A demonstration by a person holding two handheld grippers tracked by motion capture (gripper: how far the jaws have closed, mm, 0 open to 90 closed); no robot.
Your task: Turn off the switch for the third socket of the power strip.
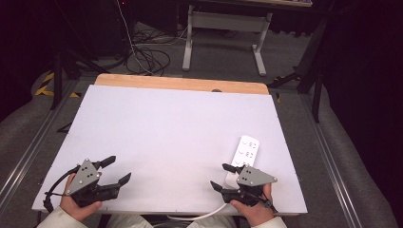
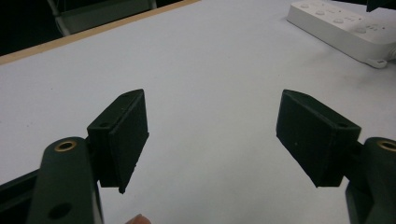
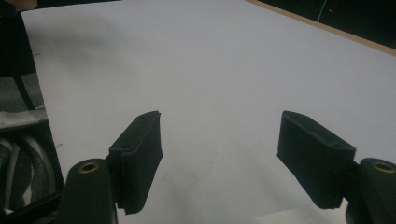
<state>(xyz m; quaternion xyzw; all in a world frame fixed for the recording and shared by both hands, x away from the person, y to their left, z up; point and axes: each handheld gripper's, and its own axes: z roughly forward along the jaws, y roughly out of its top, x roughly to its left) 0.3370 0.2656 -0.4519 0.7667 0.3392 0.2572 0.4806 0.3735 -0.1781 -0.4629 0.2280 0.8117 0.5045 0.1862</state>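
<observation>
A white power strip lies on the white table near its front right; it also appears at the top right of the left gripper view as the power strip, its cable running off the front edge. My left gripper sits open at the front left corner, held in a hand, with nothing between its jaws. My right gripper is open too, just in front of the strip's near end, jaws pointing left across the table. In the gripper views the left gripper and right gripper frame bare tabletop.
A wooden strip edges the table's far side. Beyond it stand a white desk frame and cables on the floor. Grey carpeted floor with metal rails runs along both sides.
</observation>
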